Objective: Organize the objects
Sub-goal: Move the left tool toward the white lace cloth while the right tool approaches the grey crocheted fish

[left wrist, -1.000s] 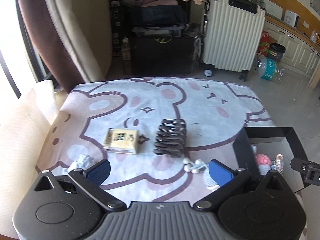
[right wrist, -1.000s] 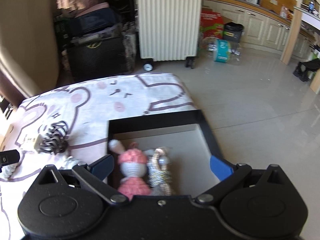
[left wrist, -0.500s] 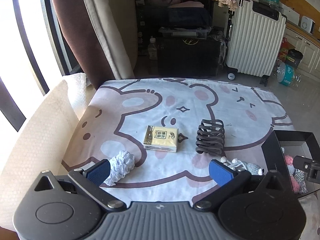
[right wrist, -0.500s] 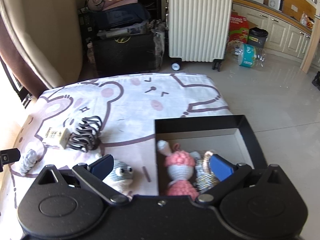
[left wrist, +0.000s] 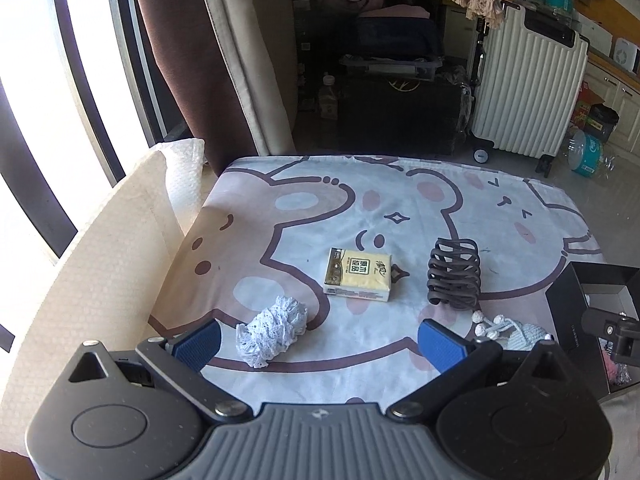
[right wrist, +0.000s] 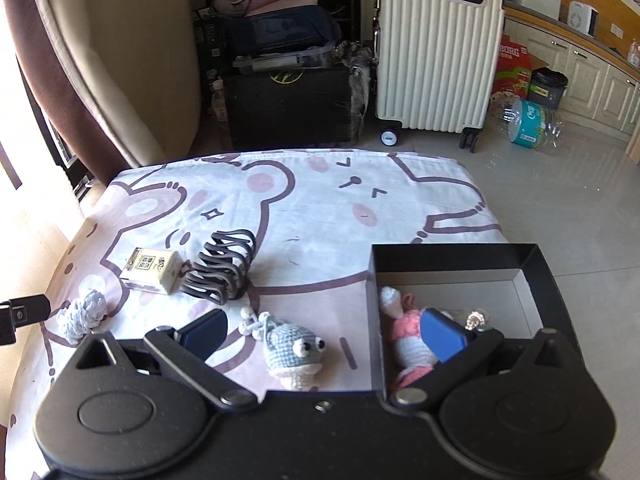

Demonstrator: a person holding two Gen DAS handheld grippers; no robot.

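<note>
On the bear-print cloth (left wrist: 400, 216) lie a white lace bundle (left wrist: 272, 330), a yellow tissue pack (left wrist: 357, 274), a dark claw hair clip (left wrist: 454, 276) and a grey crocheted fish (right wrist: 294, 350). My left gripper (left wrist: 318, 344) is open, with the lace bundle between its fingers, nearer the left one. My right gripper (right wrist: 324, 334) is open over the fish and the left wall of the black box (right wrist: 532, 260). A pink crocheted doll (right wrist: 404, 344) and a beaded trinket (right wrist: 474, 318) lie in the box.
A cream cushion (left wrist: 100, 264) borders the cloth on the left by the window and curtain (left wrist: 176, 52). Beyond the far edge stand black cases (right wrist: 292, 108), a white suitcase (right wrist: 436, 64) and a water-bottle pack (right wrist: 528, 122) on the tiled floor.
Both grippers have drawn back and shifted left. The lace bundle now sits between the left fingers, and the fish has come into the right view, with the box further right.
</note>
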